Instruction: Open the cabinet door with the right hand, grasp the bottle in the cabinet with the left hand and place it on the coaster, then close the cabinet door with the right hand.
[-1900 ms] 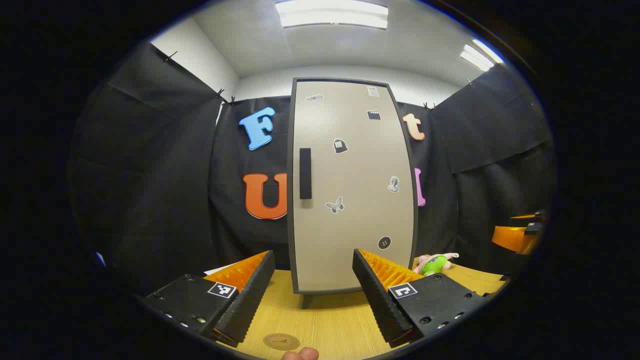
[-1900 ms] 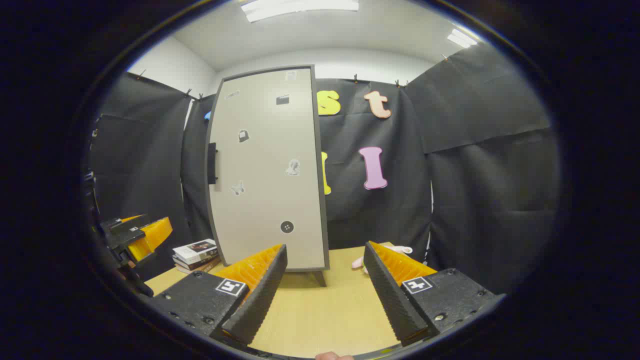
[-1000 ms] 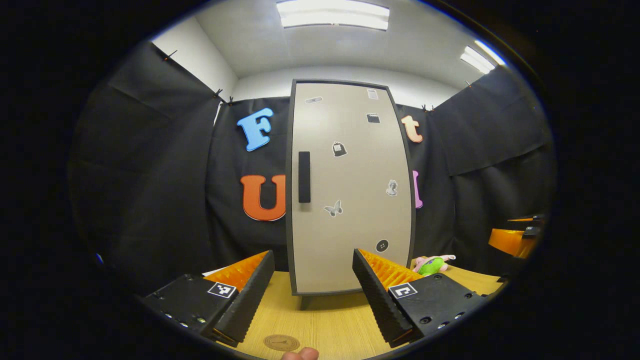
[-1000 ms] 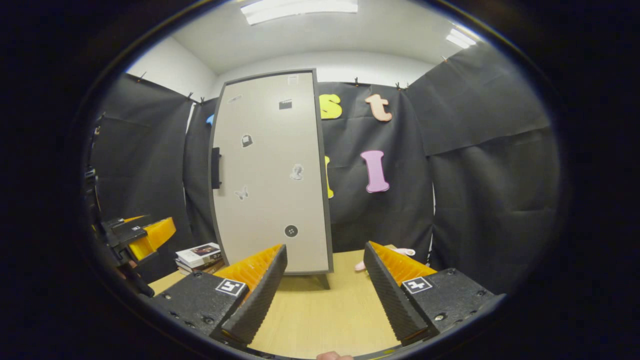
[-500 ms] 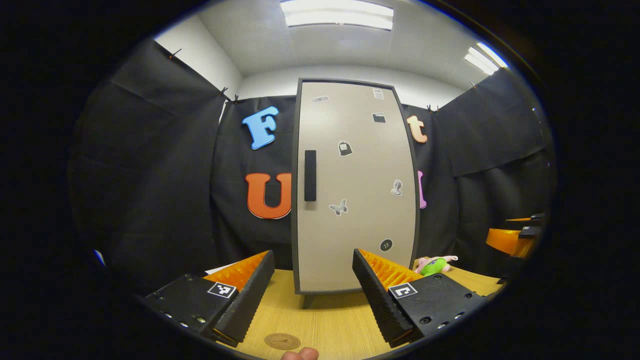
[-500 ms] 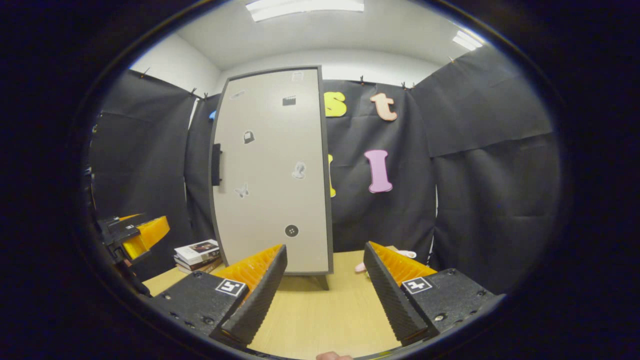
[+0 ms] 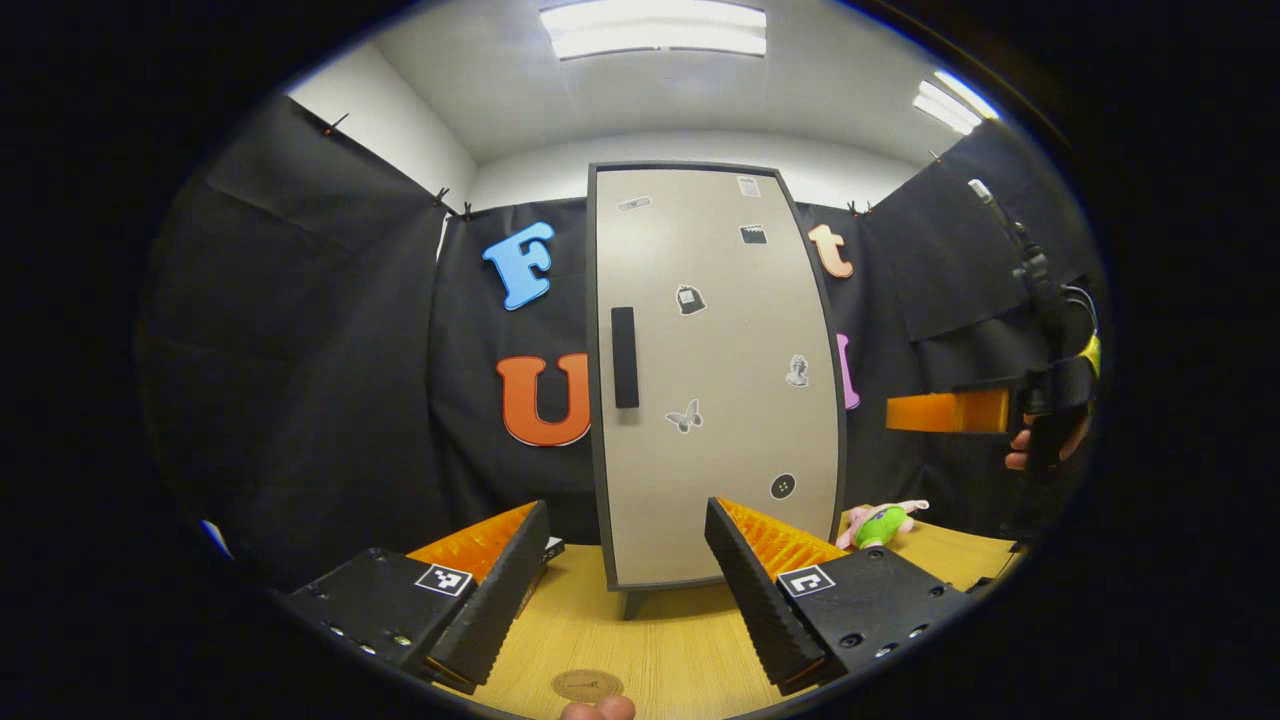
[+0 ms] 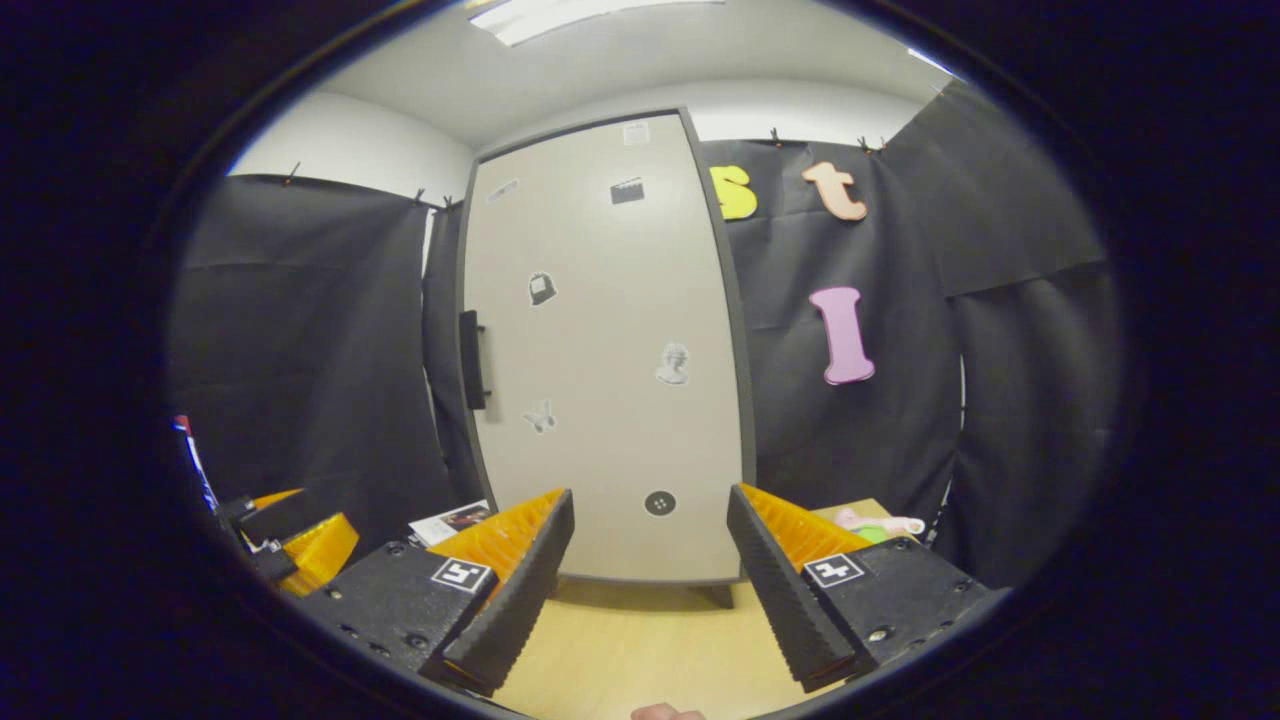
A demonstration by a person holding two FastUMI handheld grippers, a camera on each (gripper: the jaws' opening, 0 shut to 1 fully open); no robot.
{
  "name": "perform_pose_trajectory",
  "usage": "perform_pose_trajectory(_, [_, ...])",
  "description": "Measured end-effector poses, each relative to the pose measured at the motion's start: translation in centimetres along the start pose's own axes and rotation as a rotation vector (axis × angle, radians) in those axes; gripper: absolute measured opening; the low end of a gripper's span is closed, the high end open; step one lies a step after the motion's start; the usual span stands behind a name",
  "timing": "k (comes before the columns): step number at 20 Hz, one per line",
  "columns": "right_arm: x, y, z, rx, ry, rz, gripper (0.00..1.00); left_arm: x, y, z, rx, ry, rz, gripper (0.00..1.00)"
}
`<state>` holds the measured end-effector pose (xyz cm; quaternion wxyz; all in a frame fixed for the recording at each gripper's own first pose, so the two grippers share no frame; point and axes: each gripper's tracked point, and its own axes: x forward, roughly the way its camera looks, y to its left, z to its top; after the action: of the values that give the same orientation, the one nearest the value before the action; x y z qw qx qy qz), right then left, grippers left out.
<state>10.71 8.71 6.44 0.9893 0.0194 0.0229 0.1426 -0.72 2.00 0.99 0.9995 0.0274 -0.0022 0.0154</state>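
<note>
Right tool rising toward the shut door

Right tool (image 8: 648, 560) has lifted and moved nearer the cabinet (image 8: 600, 340), jaws wide and empty; in the left gripper view it now hangs at the far right, level with the handle (image 7: 624, 357); left tool (image 7: 625, 575) gapes empty over the counter (image 7: 650, 650); coaster (image 7: 587, 685) lies near; door shut, so the bottle, presumably inside, is hidden; opening looks about to begin

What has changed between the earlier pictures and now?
The right tool has risen and come closer to the cabinet; from the left tool's camera it now hangs higher, at the right edge. It has taken hold of nothing. Unchanged: the cabinet door is shut, both tools are open, the left tool is above the coaster, and the toy is on the table.
</note>
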Motion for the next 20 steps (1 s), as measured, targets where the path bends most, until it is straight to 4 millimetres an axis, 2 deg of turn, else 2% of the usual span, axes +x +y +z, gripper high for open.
perform_pose_trajectory(1, [1.4, 0.9, 0.6, -0.006, 0.002, 0.023, 0.94, -0.1, 0.0, -0.1, 0.002, 0.003, 0.002, 0.95])
perform_pose_trajectory(2, [2.7, 1.9, 1.5, -0.011, -0.003, 0.046, 0.99, -0.2, 0.0, -0.2, 0.004, 0.009, 0.002, 0.95])
perform_pose_trajectory(4, [5.2, 3.8, 2.7, -0.030, -0.017, 0.083, 0.99, -0.3, -0.1, -0.3, 0.002, 0.020, 0.002, 0.95])
perform_pose_trajectory(5, [6.4, 4.8, 3.1, -0.032, -0.013, 0.097, 0.94, -0.5, -0.1, -0.5, -0.002, 0.029, -0.001, 0.95])
perform_pose_trajectory(6, [7.5, 5.9, 3.5, -0.025, -0.008, 0.113, 0.94, -0.8, -0.4, -0.7, -0.007, 0.038, -0.008, 0.95])
perform_pose_trajectory(8, [9.6, 8.5, 4.1, -0.005, 0.009, 0.159, 0.94, -1.2, -1.0, -0.8, -0.026, 0.047, -0.027, 0.95])
perform_pose_trajectory(9, [10.6, 9.4, 4.6, 0.003, 0.011, 0.176, 0.99, -1.4, -1.0, -0.8, -0.029, 0.050, -0.028, 0.95])
perform_pose_trajectory(10, [11.5, 10.5, 5.2, 0.001, 0.006, 0.196, 0.94, -1.5, -1.0, -0.9, -0.027, 0.052, -0.030, 0.95])
perform_pose_trajectory(12, [13.5, 12.0, 6.1, -0.027, -0.006, 0.209, 0.94, -1.6, -0.8, -1.0, -0.014, 0.053, -0.027, 0.95])
perform_pose_trajectory(13, [14.3, 12.7, 6.5, -0.042, -0.009, 0.214, 0.99, -1.8, -0.6, -1.0, -0.008, 0.054, -0.022, 0.95])
perform_pose_trajectory(14, [15.3, 13.6, 6.8, -0.055, -0.010, 0.224, 0.94, -1.8, -0.4, -1.1, -0.009, 0.057, -0.017, 0.95])
perform_pose_trajectory(17, [17.8, 15.2, 6.8, -0.102, -0.009, 0.221, 0.94, -2.1, -0.7, -1.6, -0.041, 0.063, -0.035, 0.95])
perform_pose_trajectory(18, [18.5, 15.6, 6.5, -0.120, 0.001, 0.215, 0.99, -2.2, -0.5, -1.6, -0.042, 0.064, -0.034, 0.95])
perform_pose_trajectory(20, [19.6, 17.0, 6.2, -0.132, 0.008, 0.230, 0.99, -2.2, 0.2, -1.5, -0.033, 0.057, -0.021, 0.95])
